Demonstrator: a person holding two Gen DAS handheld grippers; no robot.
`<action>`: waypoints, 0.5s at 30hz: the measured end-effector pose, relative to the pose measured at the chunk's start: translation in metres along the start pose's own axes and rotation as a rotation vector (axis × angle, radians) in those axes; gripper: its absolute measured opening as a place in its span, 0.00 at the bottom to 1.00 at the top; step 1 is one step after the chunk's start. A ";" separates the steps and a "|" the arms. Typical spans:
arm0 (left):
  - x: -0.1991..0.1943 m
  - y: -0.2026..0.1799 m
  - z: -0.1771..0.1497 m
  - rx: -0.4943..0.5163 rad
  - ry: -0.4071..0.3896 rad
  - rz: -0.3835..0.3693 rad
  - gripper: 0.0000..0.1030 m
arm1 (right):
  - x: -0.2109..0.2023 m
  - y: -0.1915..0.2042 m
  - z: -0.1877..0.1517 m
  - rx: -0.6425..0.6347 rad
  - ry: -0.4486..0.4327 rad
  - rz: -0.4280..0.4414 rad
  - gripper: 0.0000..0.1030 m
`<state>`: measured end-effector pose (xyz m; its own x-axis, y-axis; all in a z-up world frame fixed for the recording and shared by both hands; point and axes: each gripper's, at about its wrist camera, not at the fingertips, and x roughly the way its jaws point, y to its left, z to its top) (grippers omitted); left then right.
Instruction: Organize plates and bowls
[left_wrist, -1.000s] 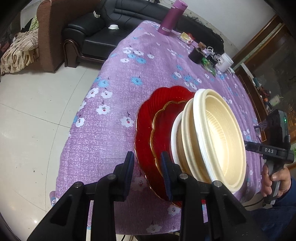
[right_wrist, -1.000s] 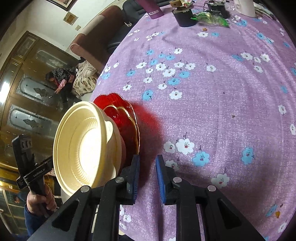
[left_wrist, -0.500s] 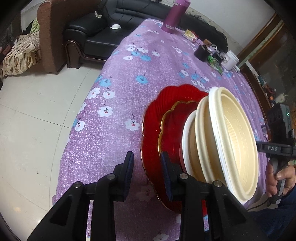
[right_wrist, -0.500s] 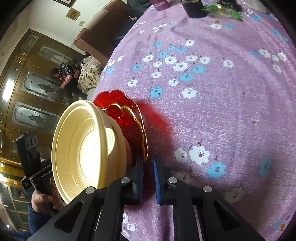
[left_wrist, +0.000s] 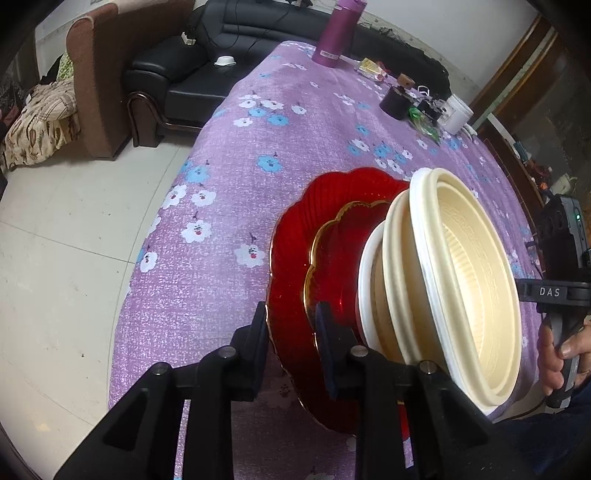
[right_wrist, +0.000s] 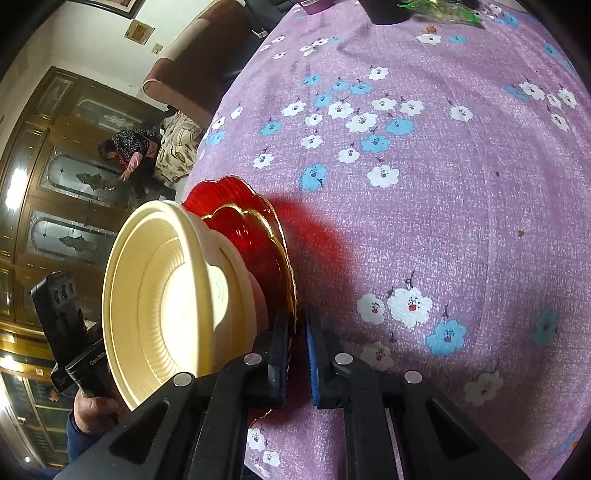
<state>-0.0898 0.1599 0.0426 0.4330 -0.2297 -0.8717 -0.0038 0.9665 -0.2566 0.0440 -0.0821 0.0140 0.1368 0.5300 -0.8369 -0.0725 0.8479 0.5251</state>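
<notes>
Glossy, see-through red glass on the large plate (left_wrist: 291, 266), ribbed, with a thin gilt rim; same glass and gold edge on the small plate (left_wrist: 340, 254) over it. Matt cream plastic on the bowls (left_wrist: 476, 280), finely ribbed inside, smooth at the rims (a paler, whiter bowl (left_wrist: 365, 280) underneath). Woven purple cloth (right_wrist: 424, 206), slightly rough, printed with flowers. Matt black plastic on the left gripper (left_wrist: 291, 332) and right gripper (right_wrist: 297, 350), with bright metal pins; dull blue pads (right_wrist: 314, 354). Shiny black leather on the sofa (left_wrist: 192, 74). Polished pale floor tiles (left_wrist: 62, 236). Smooth purple bottle (left_wrist: 338, 33).
</notes>
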 end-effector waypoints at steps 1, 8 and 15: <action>0.000 -0.002 0.000 0.004 0.003 0.001 0.22 | -0.002 -0.001 -0.002 0.006 -0.001 0.000 0.10; 0.002 -0.017 0.006 0.023 0.010 -0.006 0.22 | -0.019 -0.012 -0.008 0.050 -0.018 0.012 0.10; 0.008 -0.048 0.015 0.064 0.011 -0.025 0.22 | -0.044 -0.028 -0.018 0.096 -0.055 0.008 0.10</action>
<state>-0.0728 0.1136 0.0543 0.4223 -0.2551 -0.8698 0.0650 0.9656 -0.2516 0.0224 -0.1287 0.0334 0.1904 0.5332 -0.8242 0.0204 0.8373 0.5464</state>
